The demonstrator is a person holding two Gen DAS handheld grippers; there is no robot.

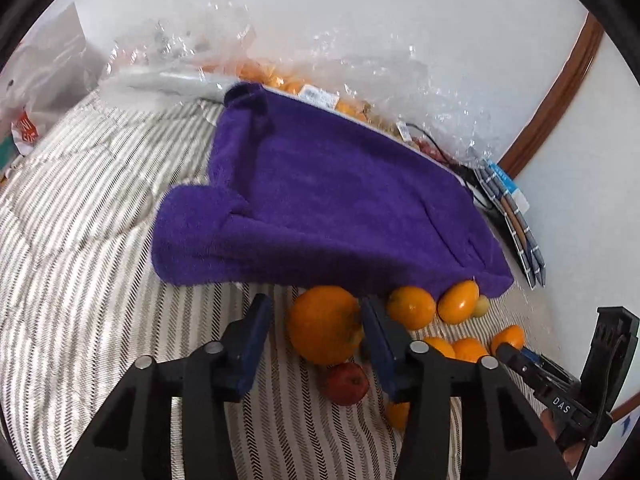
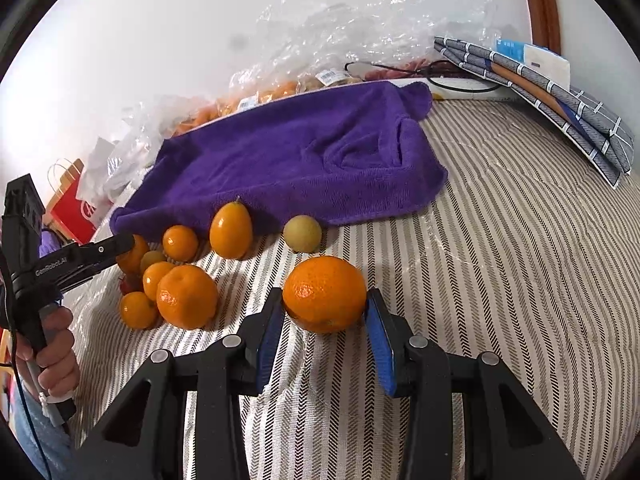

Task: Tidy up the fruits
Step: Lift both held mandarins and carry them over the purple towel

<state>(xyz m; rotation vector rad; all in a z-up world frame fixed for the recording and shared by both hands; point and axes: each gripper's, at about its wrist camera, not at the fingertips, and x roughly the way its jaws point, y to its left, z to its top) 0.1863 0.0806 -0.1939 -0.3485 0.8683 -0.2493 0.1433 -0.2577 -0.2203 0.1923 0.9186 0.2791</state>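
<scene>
In the left wrist view my left gripper [image 1: 316, 312] is open, its fingers either side of a large orange [image 1: 324, 324] on the striped bedding; there is a gap on the left side. A red fruit [image 1: 347, 383] lies just below it and smaller oranges [image 1: 411, 306] lie to the right against the purple towel [image 1: 320, 200]. In the right wrist view my right gripper [image 2: 325, 308] is shut on another large orange [image 2: 325, 294], which rests on the bedding. A pile of several oranges [image 2: 186, 296] lies to its left, a pale yellow-green fruit [image 2: 302, 233] beyond.
Clear plastic bags of fruit [image 1: 280, 76] lie along the white wall behind the towel. Folded grey checked cloth [image 2: 560, 104] sits at the far right. A red paper bag [image 2: 74, 210] stands at the left. The left gripper shows in the right wrist view [image 2: 80, 260].
</scene>
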